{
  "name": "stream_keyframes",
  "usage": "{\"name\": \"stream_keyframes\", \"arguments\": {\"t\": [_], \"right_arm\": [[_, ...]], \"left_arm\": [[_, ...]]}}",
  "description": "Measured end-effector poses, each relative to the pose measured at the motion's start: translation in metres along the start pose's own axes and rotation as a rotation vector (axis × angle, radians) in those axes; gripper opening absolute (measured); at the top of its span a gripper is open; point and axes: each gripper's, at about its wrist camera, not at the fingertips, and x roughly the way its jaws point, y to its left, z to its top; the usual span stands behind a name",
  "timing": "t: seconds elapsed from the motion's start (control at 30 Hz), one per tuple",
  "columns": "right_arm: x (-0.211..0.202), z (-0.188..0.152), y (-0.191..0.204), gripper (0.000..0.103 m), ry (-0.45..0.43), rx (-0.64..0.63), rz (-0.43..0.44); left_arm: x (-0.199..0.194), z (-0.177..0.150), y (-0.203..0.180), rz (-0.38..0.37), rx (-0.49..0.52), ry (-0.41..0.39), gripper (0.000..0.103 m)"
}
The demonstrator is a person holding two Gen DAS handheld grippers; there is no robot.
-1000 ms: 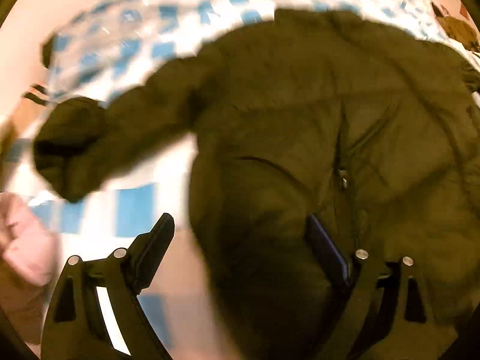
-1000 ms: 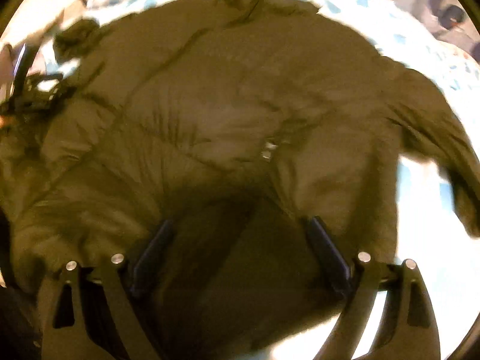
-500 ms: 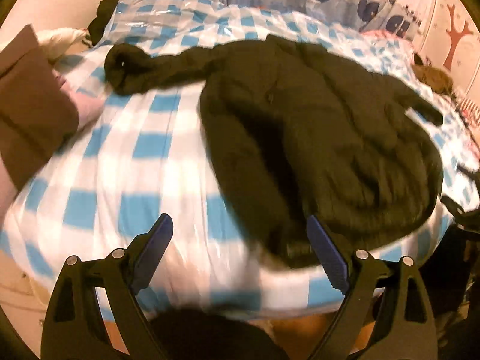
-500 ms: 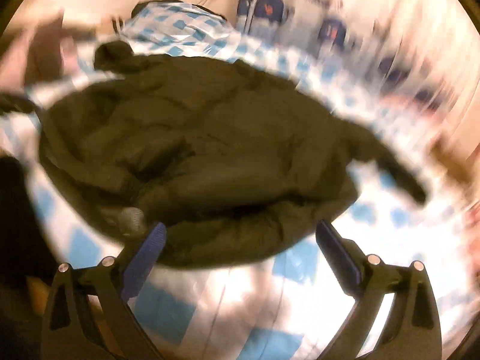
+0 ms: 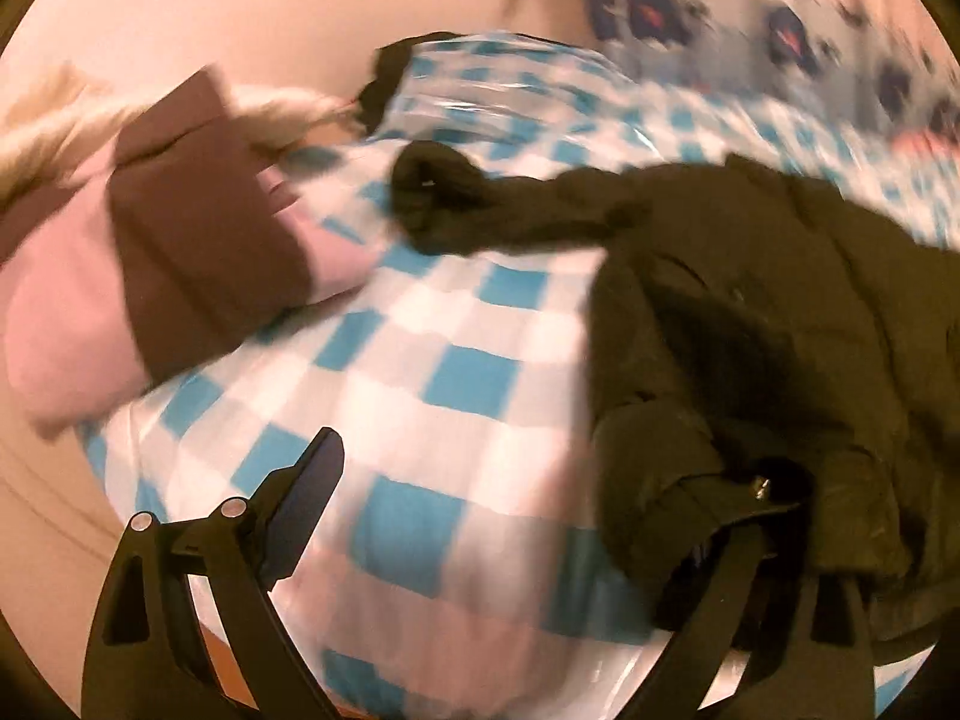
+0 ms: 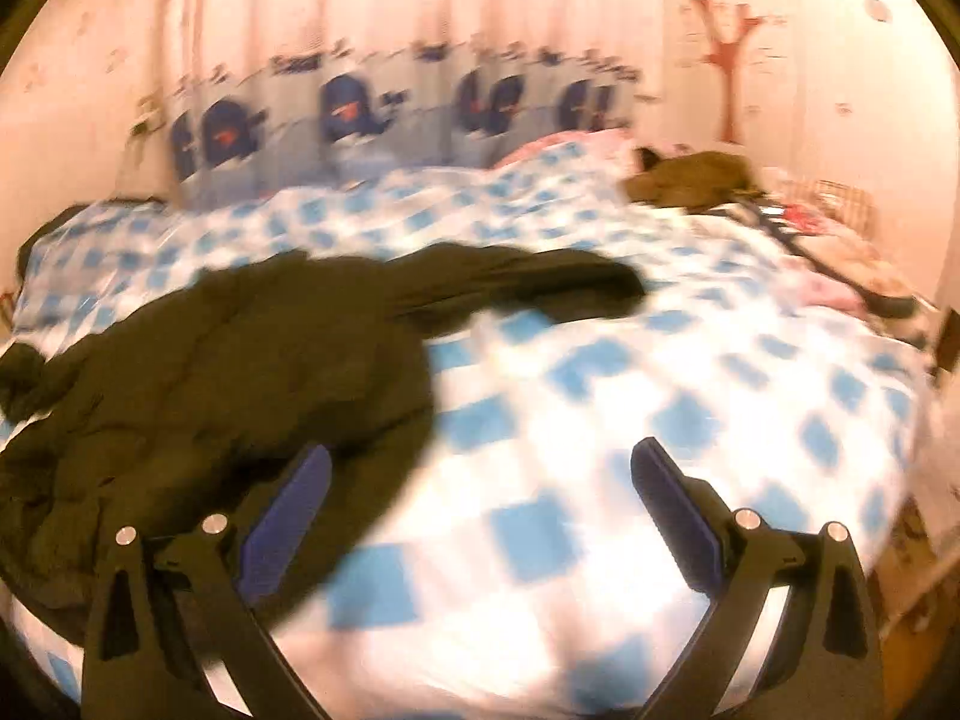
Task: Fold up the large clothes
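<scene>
A dark olive padded jacket [image 5: 750, 324] lies spread on a bed with a blue-and-white checked cover [image 5: 468, 384]. One sleeve [image 5: 480, 204] stretches left; in the right wrist view the jacket [image 6: 210, 372] lies at the left with its other sleeve [image 6: 540, 282] reaching right. My left gripper [image 5: 516, 504] is open, at the jacket's left hem; its right finger is partly hidden by the hem fabric. My right gripper [image 6: 480, 492] is open and empty, above the bed cover beside the jacket's right hem.
Folded brown and pink clothes [image 5: 168, 276] are stacked at the bed's left. Another olive garment [image 6: 690, 180] and clutter lie at the far right of the bed. A whale-print curtain [image 6: 360, 114] hangs behind. The bed's front edge is just below both grippers.
Both grippers pulled back from close over the jacket and swung apart: the left view turned toward the left sleeve and folded stack, the right toward the right sleeve. Both stayed open.
</scene>
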Motion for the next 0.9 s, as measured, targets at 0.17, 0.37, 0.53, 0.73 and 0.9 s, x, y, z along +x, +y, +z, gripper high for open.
{"name": "stream_keyframes", "arguments": {"t": [0.17, 0.37, 0.53, 0.73, 0.9], "right_arm": [[-0.024, -0.050, 0.079, 0.096, 0.010, -0.308, 0.181], [-0.013, -0.081, 0.198, 0.096, 0.173, -0.538, 0.707], [0.031, -0.060, 0.218, 0.096, 0.198, -0.535, 0.581], [0.002, -0.026, 0.088, 0.096, 0.034, -0.093, 0.194], [-0.071, -0.043, 0.059, 0.096, -0.210, -0.138, 0.197]], "left_arm": [[-0.002, -0.018, -0.003, -0.021, 0.054, 0.021, 0.090], [0.003, -0.014, -0.010, -0.060, 0.049, 0.037, 0.090], [0.013, -0.011, -0.010, -0.073, 0.030, 0.059, 0.090], [0.020, -0.015, -0.012, -0.123, 0.035, 0.085, 0.092], [0.006, -0.014, 0.006, -0.123, -0.024, 0.057, 0.092]]}}
